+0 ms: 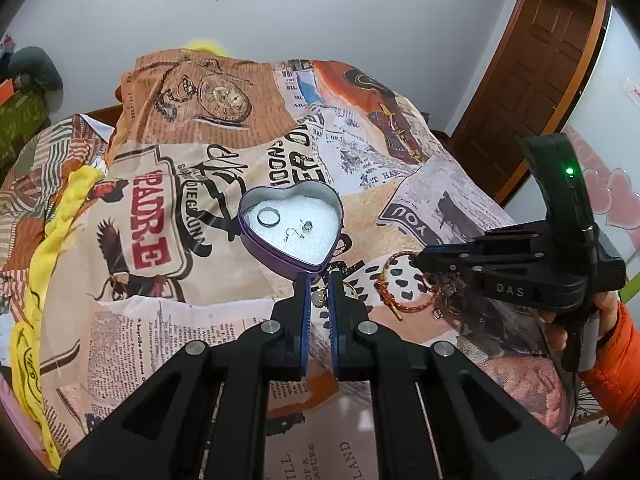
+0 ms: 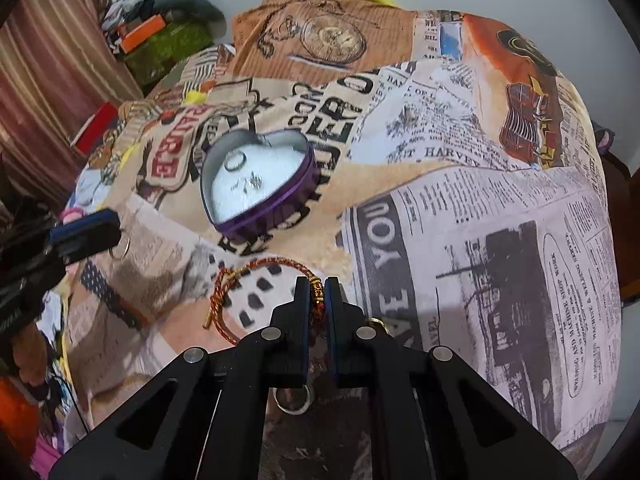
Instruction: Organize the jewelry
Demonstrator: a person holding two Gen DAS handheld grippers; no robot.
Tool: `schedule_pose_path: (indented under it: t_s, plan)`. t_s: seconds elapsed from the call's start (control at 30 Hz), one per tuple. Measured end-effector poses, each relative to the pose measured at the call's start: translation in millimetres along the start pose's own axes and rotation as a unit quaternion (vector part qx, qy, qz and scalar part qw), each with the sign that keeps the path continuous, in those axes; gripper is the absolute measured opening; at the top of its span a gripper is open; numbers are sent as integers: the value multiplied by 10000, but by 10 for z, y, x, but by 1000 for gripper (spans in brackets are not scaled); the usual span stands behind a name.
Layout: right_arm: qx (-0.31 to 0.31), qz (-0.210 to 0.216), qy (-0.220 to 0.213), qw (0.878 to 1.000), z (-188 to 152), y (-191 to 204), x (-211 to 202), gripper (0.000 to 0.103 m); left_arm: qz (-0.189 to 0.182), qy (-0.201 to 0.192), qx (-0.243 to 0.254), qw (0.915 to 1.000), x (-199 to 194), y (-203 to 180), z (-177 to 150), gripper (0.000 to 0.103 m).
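Observation:
A purple heart-shaped tin (image 1: 256,247) (image 2: 276,218) lined with white foam sits on the printed cloth. Inside lie a silver ring (image 1: 268,216) (image 2: 235,161) and small earrings (image 1: 302,229) (image 2: 253,184). A red and gold braided bracelet (image 1: 396,280) (image 2: 228,292) lies to the tin's right. My right gripper (image 2: 317,292) (image 1: 420,258) is shut on the bracelet's beaded part. My left gripper (image 1: 318,284) is nearly closed just in front of the tin, with a small gold piece (image 1: 319,299) between its fingers; in the right wrist view a ring (image 2: 121,249) hangs by its tip (image 2: 86,232).
More rings lie under the right gripper (image 2: 295,400) (image 1: 456,304). The newspaper-print cloth (image 1: 440,196) (image 2: 500,200) covers a mound. A yellow cloth (image 1: 44,240) lies at the left. A wooden door (image 1: 532,72) stands at the right, boxes and clutter (image 2: 152,36) at the left.

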State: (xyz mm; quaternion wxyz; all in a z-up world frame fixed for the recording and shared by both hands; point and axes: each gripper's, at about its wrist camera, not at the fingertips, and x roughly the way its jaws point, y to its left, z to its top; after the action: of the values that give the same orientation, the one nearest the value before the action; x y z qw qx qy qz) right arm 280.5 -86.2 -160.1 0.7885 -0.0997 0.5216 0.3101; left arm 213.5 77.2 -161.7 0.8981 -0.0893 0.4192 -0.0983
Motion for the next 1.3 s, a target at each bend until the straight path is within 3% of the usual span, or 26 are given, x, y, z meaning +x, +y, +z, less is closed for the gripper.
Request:
schedule_pose_path:
  t_s: [0.17, 0.27, 0.5, 0.6, 0.67, 0.87, 1.1, 1.3]
  plan:
    - [-260, -66, 69, 9996, 0, 14, -67, 13, -34, 38, 3, 10000, 66, -18, -16, 7]
    - [-290, -84, -42, 9995, 53, 13, -95, 23, -34, 52, 20, 10000, 92, -26, -15, 7]
    - [-474, -212, 36, 9986, 145, 90, 79, 23, -10, 75, 11, 10000, 104, 0, -32, 7]
    - [-627, -325, 32, 9975, 139, 145, 144, 22, 12, 96, 2, 10000, 105, 29, -38, 7]
    - [-635, -266, 27, 9976, 150, 150, 140, 7, 27, 108, -9, 9999, 108, 44, -39, 7]
    - [-648, -231, 3, 9976, 166, 211, 108, 5, 25, 45, -33, 10000, 68, 57, -21, 7]
    - [-584, -64, -419, 9974, 251, 312, -164, 5, 90, -16, -38, 10000, 20, 85, 27, 7]
    - [-513, -181, -706, 9960, 454, 371, -250, 5, 161, -88, -30, 9998, 19, 126, 147, 7]
